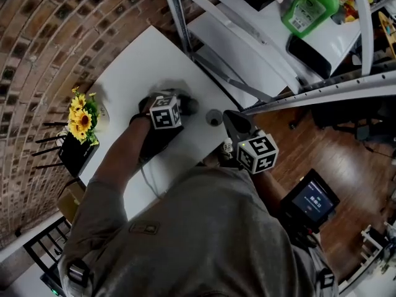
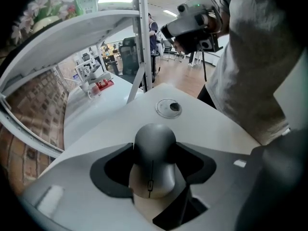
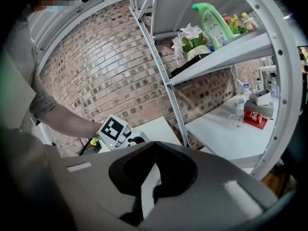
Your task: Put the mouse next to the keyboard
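A grey mouse [image 2: 154, 138] sits between the jaws of my left gripper [image 2: 155, 161], whose dark pads press on both of its sides, just above the white desk [image 2: 211, 129]. In the head view the left gripper [image 1: 180, 106] points steeply down over the desk's far part, and the mouse is mostly hidden under it. My right gripper [image 1: 231, 121] hovers at the desk's right edge, apart from the mouse. Its jaws [image 3: 153, 179] stand together with only a thin slit and nothing between them. No keyboard shows in any view.
A round cable grommet [image 1: 213, 117] lies in the desk just right of the left gripper. Sunflowers [image 1: 82, 119] and a black router [image 1: 74, 154] stand at the desk's left end. A white metal shelf rack [image 1: 260, 54] with a green bottle [image 1: 309, 5] rises behind.
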{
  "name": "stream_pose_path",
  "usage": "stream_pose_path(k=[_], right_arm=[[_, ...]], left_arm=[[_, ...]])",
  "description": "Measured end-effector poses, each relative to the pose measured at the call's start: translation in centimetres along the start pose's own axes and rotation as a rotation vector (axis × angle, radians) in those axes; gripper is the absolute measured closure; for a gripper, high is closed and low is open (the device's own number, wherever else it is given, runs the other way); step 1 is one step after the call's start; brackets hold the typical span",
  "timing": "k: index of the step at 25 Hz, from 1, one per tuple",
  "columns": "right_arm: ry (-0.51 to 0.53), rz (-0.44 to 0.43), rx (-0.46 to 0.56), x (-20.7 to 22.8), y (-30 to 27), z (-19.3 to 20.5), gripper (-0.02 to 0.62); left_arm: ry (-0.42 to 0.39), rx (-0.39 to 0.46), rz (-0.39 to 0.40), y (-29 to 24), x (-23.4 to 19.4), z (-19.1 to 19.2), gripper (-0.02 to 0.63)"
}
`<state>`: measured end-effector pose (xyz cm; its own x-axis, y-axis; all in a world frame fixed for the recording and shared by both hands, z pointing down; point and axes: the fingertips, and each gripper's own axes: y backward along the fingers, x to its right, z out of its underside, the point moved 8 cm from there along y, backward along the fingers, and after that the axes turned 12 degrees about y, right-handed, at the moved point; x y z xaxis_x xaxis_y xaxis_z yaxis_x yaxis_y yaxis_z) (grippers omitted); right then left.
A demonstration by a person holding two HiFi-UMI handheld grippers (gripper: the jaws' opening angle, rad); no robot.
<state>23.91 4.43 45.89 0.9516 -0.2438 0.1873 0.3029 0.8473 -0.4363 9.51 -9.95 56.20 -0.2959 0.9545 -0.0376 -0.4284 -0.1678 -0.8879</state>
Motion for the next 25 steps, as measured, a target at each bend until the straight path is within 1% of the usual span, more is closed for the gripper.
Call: stream_pose_path(k=[6, 13, 20, 25], right_arm=[[0.002, -0.001, -0.01, -0.3, -0.6, -0.1, 0.584], [0.004, 0.004, -0.013, -0.4, -0.6, -0.1, 0.584], [0.005, -0.002, -0.011, -0.4, -0.6, 0.0, 0.584], [0.008, -0.017, -0.01, -0.3, -0.5, 0.0, 0.584]], left_arm=[[-0.081, -0.026, 0.019, -0.1, 0.3, 0.2, 0.336], [-0.109, -0.065, 0.038, -1.0, 0.5, 0.6, 0.336], [-0.097, -0.086, 0.051, -1.1, 0.4, 0.6, 0.335], [-0.053, -0.046, 0.022, -0.1, 0.1, 0.0, 0.295]])
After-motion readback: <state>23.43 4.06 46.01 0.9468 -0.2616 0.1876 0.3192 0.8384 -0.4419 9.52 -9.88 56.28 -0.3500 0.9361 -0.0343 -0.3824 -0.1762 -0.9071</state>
